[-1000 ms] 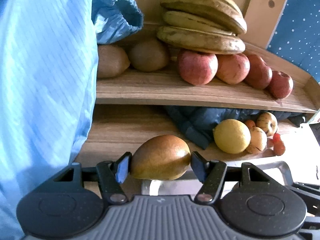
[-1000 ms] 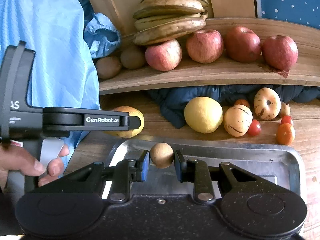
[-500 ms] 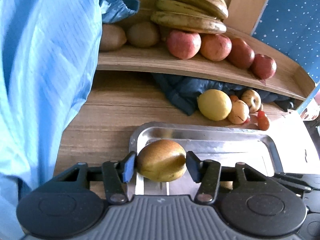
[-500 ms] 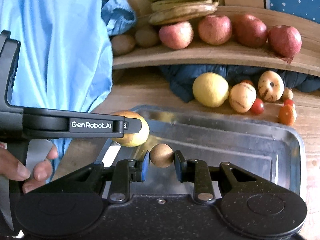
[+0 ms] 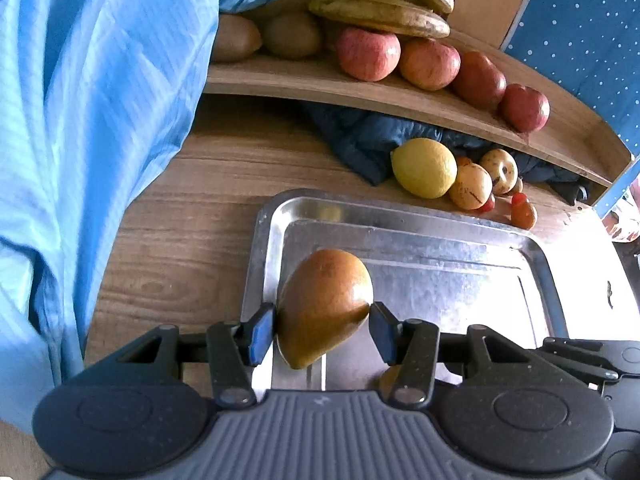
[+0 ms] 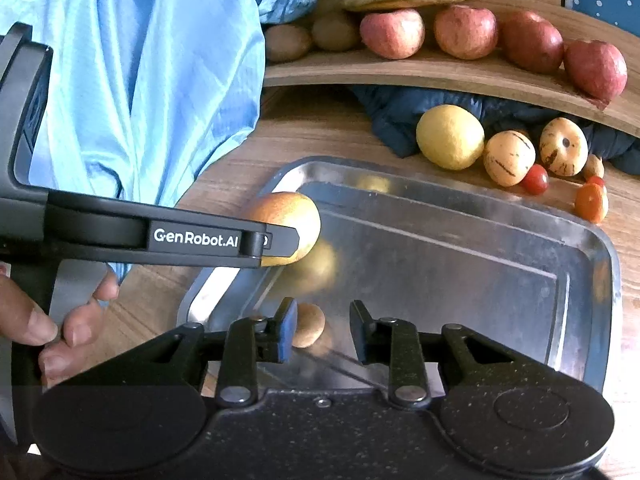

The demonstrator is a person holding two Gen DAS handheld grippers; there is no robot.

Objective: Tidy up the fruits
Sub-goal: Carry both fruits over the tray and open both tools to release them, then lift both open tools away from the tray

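Hovering over the left end of a steel tray (image 5: pixel 536 256), left gripper (image 5: pixel 323 326) clamped on a brown-yellow mango (image 5: pixel 326 300), right gripper (image 6: pixel 323 330) spread apart, small round brown fruit (image 6: pixel 309 325) touching only its left pad, 4 apples (image 6: pixel 466 32) on the shelf (image 6: pixel 440 72) behind.

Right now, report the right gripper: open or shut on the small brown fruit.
Open. On the right gripper, one pad touches the small brown fruit; the other stands clear.

Shiny metal tray (image 5: pixel 536 252) on matt wooden table (image 5: pixel 192 240).
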